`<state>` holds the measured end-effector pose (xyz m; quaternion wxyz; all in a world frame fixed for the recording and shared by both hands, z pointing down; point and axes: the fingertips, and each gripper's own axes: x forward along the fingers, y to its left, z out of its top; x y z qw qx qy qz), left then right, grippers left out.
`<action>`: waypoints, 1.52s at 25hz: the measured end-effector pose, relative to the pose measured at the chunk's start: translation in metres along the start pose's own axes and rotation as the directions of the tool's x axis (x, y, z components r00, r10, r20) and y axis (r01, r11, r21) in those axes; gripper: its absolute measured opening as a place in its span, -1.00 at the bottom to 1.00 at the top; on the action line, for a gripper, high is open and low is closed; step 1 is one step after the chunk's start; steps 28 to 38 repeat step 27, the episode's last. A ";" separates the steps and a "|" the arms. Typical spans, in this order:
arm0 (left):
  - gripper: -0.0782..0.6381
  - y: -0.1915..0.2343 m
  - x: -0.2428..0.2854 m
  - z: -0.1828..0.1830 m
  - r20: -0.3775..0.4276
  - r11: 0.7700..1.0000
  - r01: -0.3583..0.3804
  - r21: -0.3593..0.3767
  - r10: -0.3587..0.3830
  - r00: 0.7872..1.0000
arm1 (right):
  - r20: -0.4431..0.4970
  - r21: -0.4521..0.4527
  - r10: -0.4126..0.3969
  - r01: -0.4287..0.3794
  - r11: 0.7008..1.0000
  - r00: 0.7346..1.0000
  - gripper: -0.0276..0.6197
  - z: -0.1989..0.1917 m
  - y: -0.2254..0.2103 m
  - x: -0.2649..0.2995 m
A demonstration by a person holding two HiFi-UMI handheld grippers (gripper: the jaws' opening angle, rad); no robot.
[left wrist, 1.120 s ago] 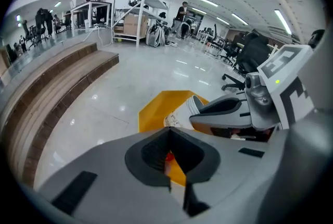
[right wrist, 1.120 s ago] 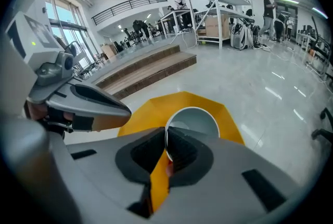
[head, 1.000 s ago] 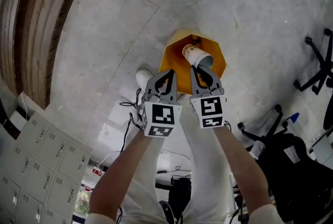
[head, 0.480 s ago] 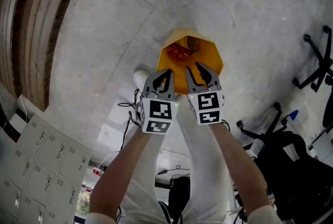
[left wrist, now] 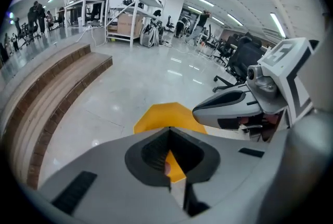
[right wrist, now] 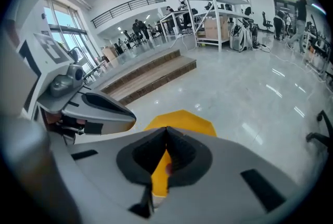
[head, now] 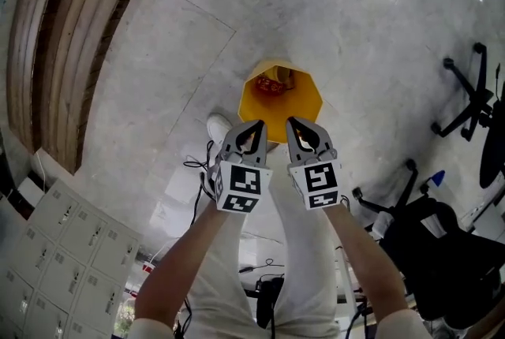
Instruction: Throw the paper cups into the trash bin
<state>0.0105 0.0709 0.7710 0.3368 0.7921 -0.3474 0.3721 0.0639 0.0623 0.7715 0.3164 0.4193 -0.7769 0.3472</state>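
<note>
Presently both tools hang over the floor [head: 158,54], side by side and just short of the yellow trash bin [head: 304,105], which stands upright and open-topped ahead of them. The left gripper [head: 254,125] has its jaws pressed together tip to tip and carries nothing. The right gripper [head: 297,122] has jaws closing to a full meet, with nothing between them either. One paper cup [head: 282,78] lies on its side inside the bin against the far wall, beside a red item [head: 265,85] that I cannot identify. No other cup shows on the floor or in either gripper view.

Judged risks: the bin looks light and stands free, so a forward swing of either tool could knock its near rim and tip it, spilling the cup. A white shoe [head: 216,124] sits close to the bin's left side, and a dark cable [head: 195,164] trails just behind it; a careless step could catch the cable or kick the bin. If further cups remain elsewhere, both sets of jaws must be spread before any pick-up
</note>
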 end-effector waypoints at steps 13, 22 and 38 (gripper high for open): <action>-0.76 -0.058 -0.204 0.154 0.234 0.999 -0.038 -0.001 0.038 0.971 | 0.202 -0.051 -0.016 0.027 0.998 0.979 -0.90 0.164 0.053 -0.208; -0.76 -0.108 -0.353 0.245 0.397 0.999 -0.043 0.002 0.039 0.917 | 0.316 -0.114 0.003 0.034 0.993 0.949 -0.90 0.237 0.105 -0.351; -0.76 -0.107 -0.404 0.240 0.461 0.999 -0.047 0.014 0.035 0.887 | 0.349 -0.169 0.051 0.009 0.986 0.936 -0.90 0.239 0.152 -0.374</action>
